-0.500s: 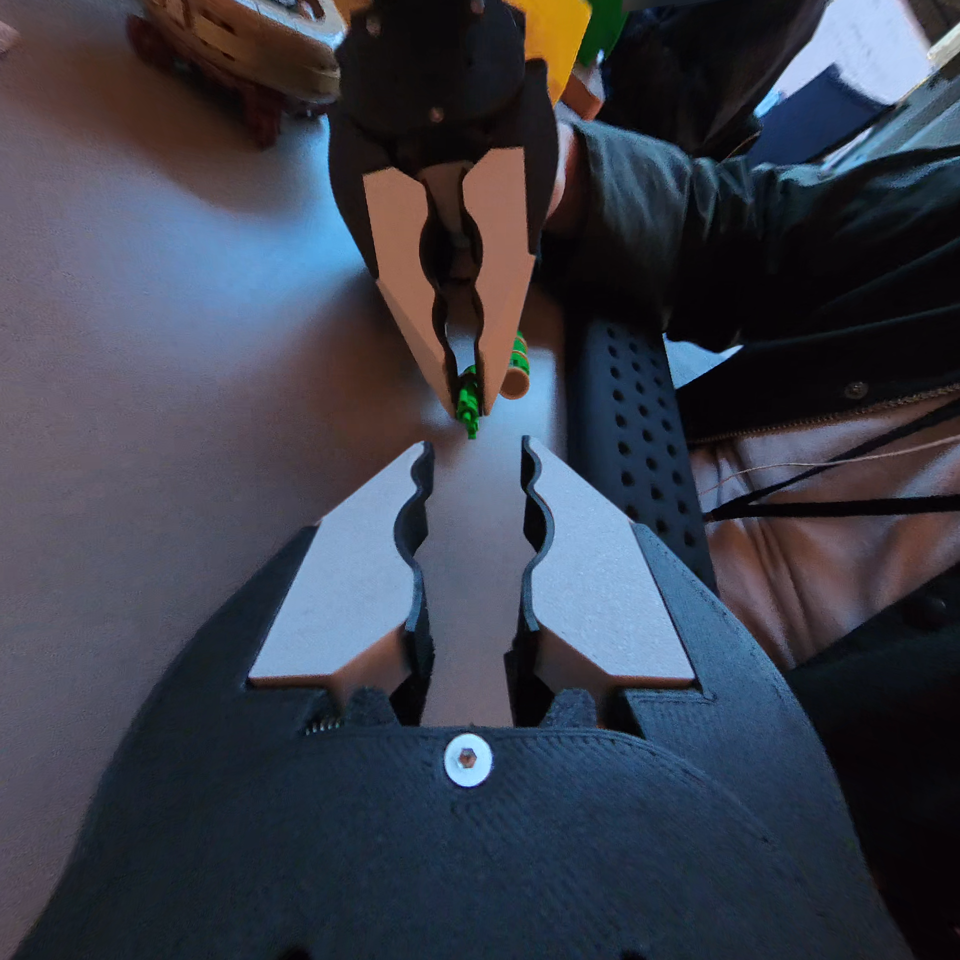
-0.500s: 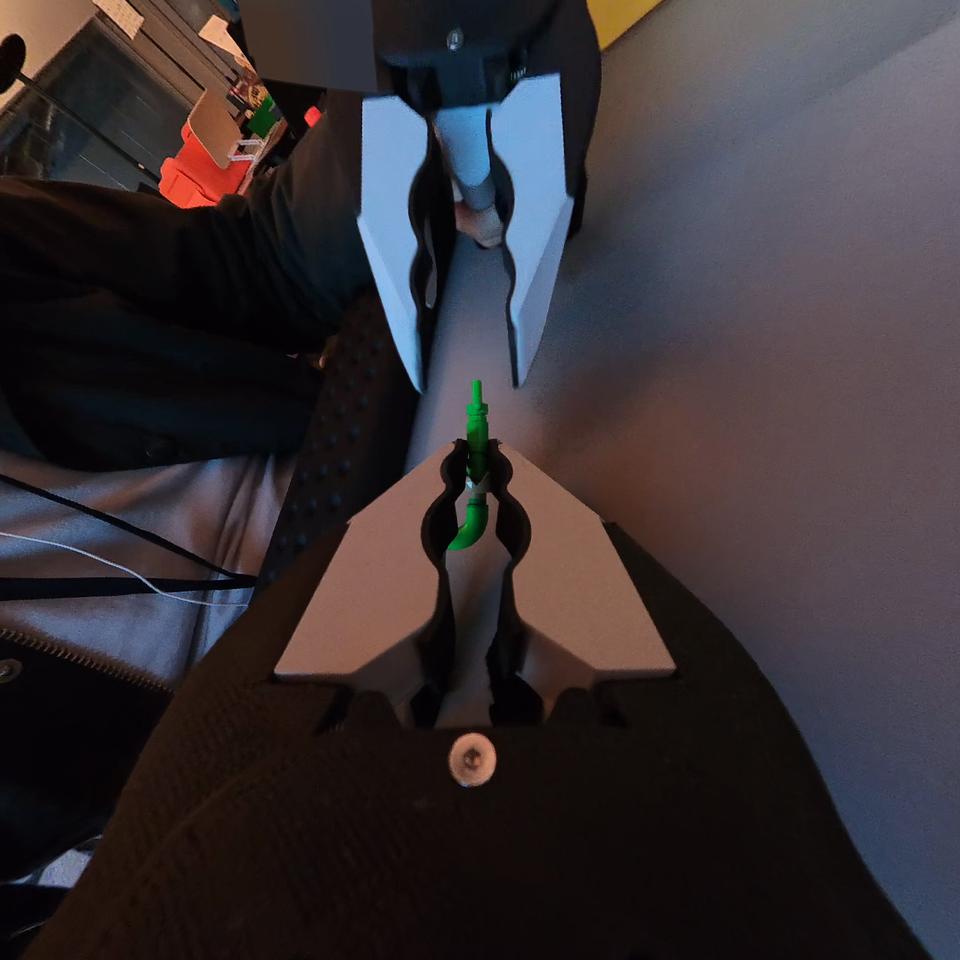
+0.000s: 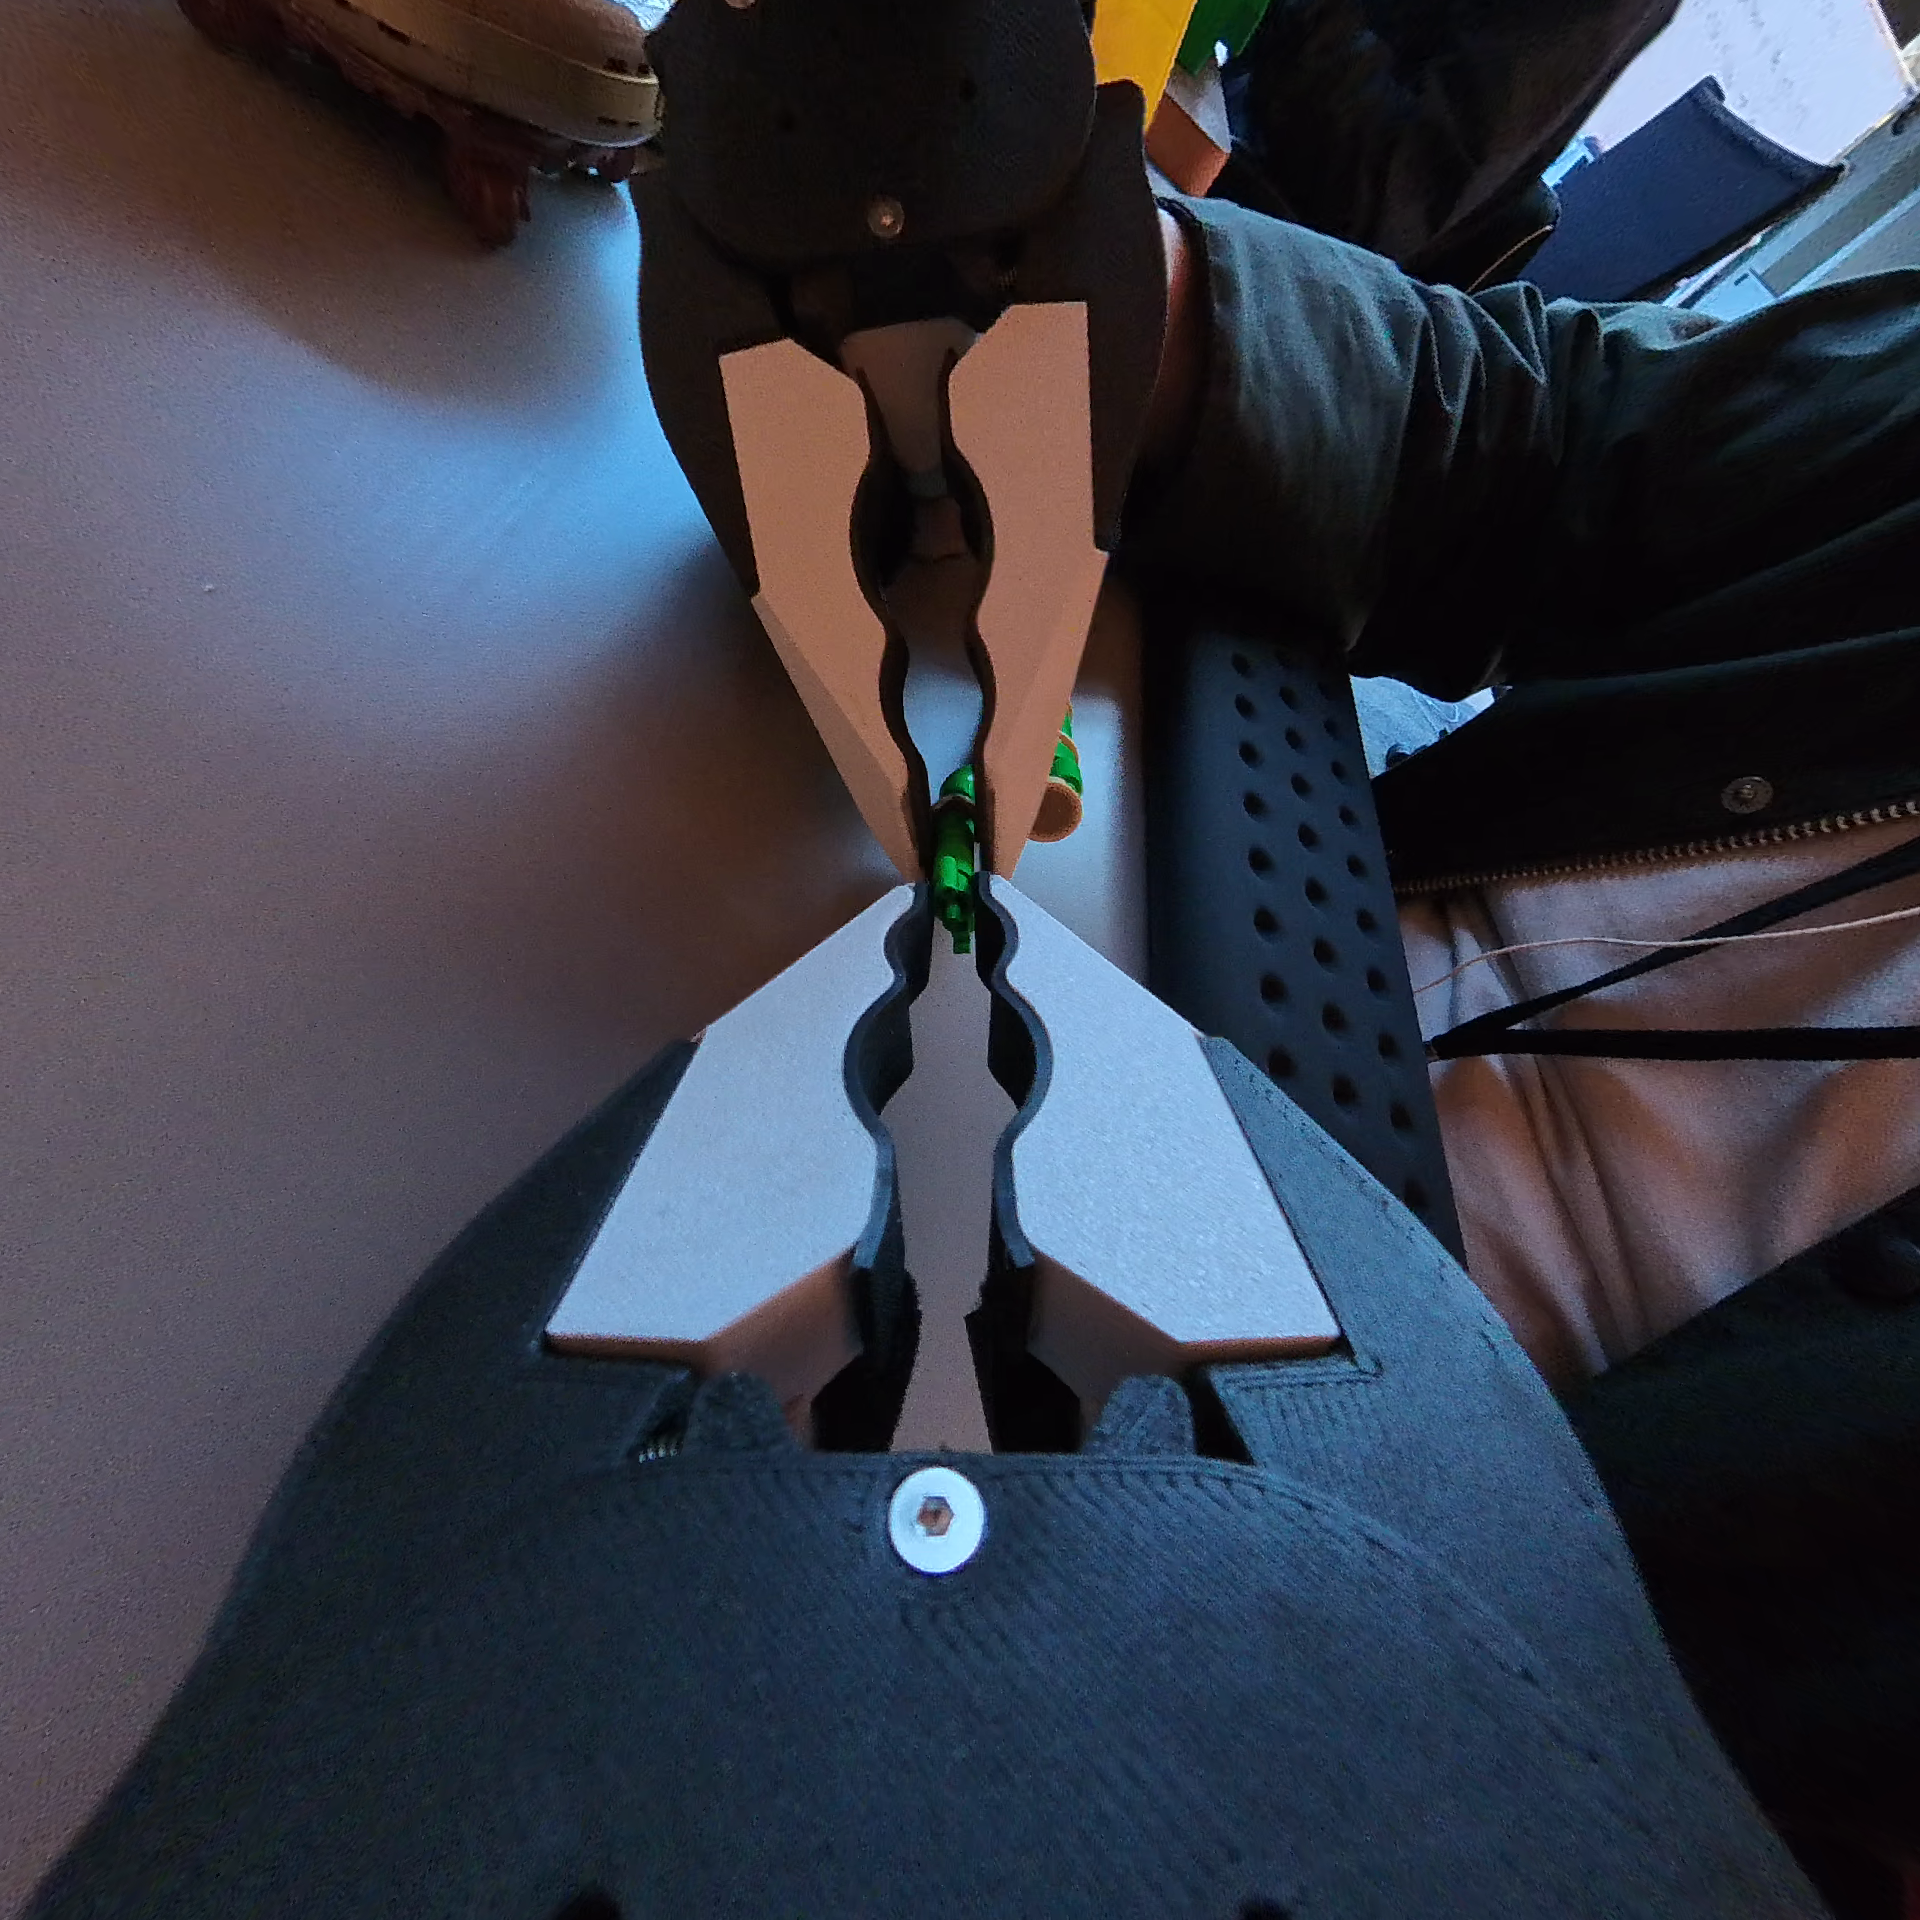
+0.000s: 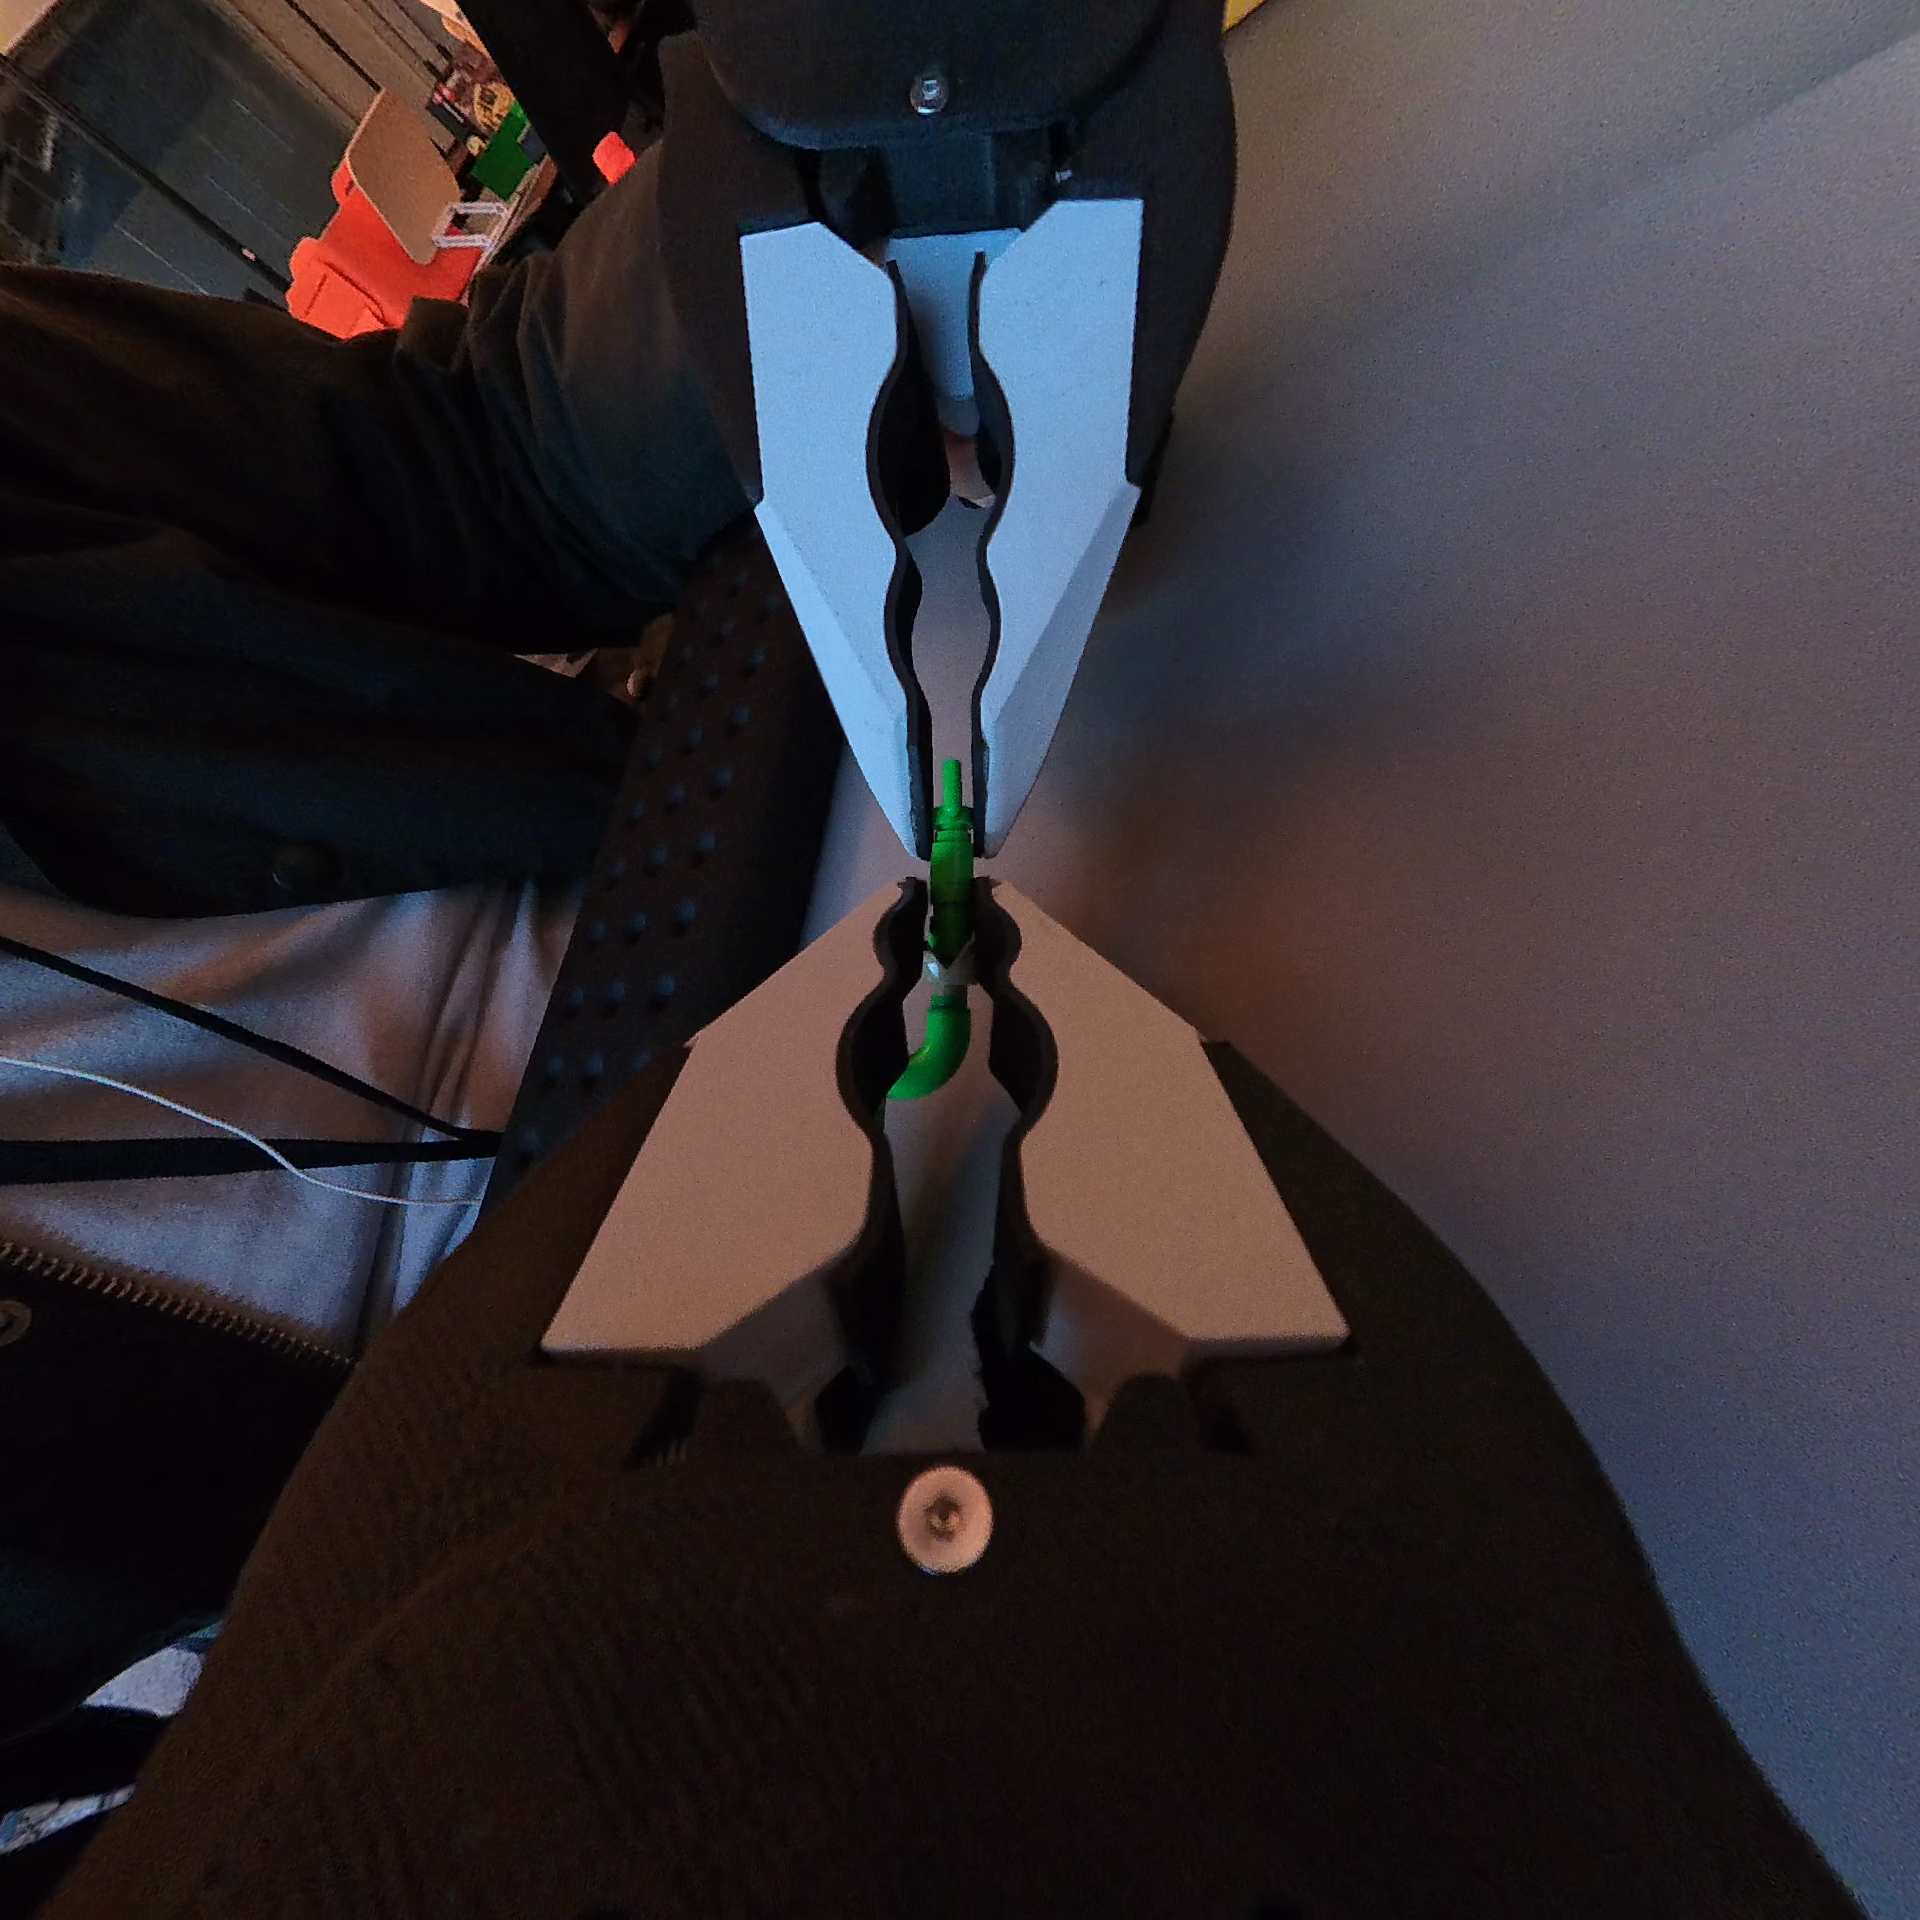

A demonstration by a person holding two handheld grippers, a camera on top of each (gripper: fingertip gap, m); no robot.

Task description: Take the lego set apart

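Note:
A small green lego piece (image 3: 951,847), a thin stem with a curved end (image 4: 940,1049), is held in the air between the two grippers, just above the grey table (image 3: 312,727). My right gripper (image 4: 948,891) is shut on its middle. My left gripper (image 3: 951,891) faces it tip to tip and is shut on the stem's thin end. The right gripper shows in the left wrist view (image 3: 954,862) and the left gripper in the right wrist view (image 4: 951,847). A tan cylinder with green rings (image 3: 1060,795) lies on the table behind the right gripper's finger.
A brown and tan model (image 3: 468,73) stands at the table's far left. A black perforated chair part (image 3: 1299,883) runs along the table's near edge. The person's dark sleeve (image 3: 1455,436) and lap are close by. An orange box (image 4: 353,270) is in the background. The grippers are tip to tip, or close to it.
My left gripper has moved forward to the right gripper and shut its open jaws on the green stem's end. The right gripper still holds the piece.

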